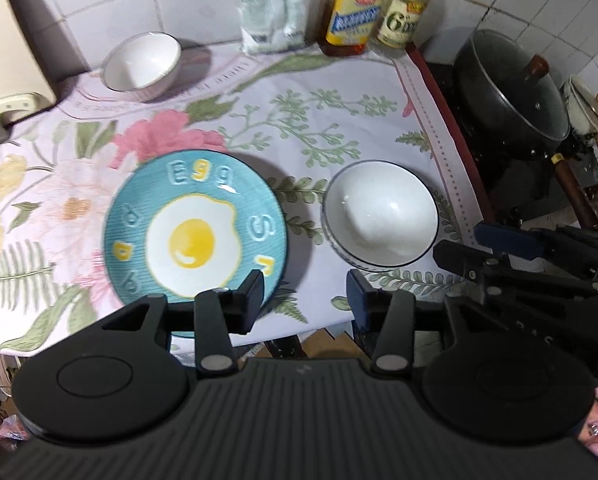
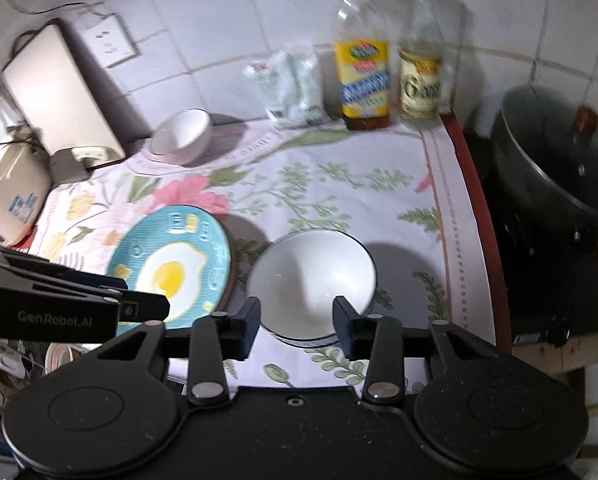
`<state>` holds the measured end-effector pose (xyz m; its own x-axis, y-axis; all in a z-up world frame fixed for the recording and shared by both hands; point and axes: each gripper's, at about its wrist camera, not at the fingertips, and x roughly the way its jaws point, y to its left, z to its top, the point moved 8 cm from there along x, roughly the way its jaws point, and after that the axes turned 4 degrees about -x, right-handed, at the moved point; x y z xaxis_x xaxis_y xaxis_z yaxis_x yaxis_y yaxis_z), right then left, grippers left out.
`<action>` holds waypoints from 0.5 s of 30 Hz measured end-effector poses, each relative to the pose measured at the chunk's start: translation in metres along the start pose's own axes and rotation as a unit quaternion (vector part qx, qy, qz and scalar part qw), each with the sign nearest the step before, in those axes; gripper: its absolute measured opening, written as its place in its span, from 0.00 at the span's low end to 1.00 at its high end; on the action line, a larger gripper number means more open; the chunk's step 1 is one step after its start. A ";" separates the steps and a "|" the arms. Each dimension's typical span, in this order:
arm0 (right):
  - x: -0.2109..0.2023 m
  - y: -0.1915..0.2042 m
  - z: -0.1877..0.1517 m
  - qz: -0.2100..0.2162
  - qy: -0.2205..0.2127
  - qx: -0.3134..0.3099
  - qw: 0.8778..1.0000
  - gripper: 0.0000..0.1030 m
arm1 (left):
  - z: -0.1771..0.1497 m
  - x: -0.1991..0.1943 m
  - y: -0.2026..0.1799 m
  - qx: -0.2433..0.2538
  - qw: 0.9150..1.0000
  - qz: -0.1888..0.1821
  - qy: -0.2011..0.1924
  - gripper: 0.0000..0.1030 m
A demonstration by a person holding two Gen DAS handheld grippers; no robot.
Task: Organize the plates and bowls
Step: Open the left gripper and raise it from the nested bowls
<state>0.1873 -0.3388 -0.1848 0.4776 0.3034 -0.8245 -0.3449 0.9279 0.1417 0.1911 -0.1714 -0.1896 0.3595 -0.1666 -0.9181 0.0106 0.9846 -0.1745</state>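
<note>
A blue plate with a fried-egg print [image 1: 195, 236] lies on the floral cloth near the front edge; it also shows in the right wrist view [image 2: 171, 268]. A white bowl with a dark rim [image 1: 381, 216] stands just right of it, and shows in the right wrist view [image 2: 311, 276]. A second white bowl [image 1: 143, 64] stands at the back left, small in the right wrist view [image 2: 183, 136]. My left gripper [image 1: 305, 300] is open and empty, above the front edge between plate and bowl. My right gripper [image 2: 297, 320] is open and empty, its fingers just in front of the dark-rimmed bowl.
Against the tiled wall stand a white bag [image 1: 275, 12] and two bottles [image 1: 355, 12] [image 1: 403, 12]. A dark lidded pot [image 1: 511, 92] sits on the stove at the right. An appliance [image 2: 59, 96] and a rice cooker [image 2: 7, 196] stand at the left.
</note>
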 end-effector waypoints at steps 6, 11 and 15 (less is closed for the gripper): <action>-0.025 0.033 0.016 -0.002 -0.034 -0.052 0.998 0.63 | -0.003 -0.037 0.026 -0.008 0.999 0.016 -0.042 0.51; -0.039 0.058 0.034 0.002 -0.070 -0.097 0.993 0.66 | 0.000 -0.064 0.050 -0.023 0.996 0.030 -0.084 0.55; -0.044 0.079 0.051 0.005 -0.101 -0.135 0.986 0.66 | 0.004 -0.078 0.069 -0.030 0.992 0.048 -0.114 0.57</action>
<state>0.1809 -0.2678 -0.1096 0.6146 0.3735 -0.6948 -0.5392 0.8418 -0.0243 0.1681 -0.0906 -0.1285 0.5586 -0.0482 -0.8280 -0.0868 0.9894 -0.1162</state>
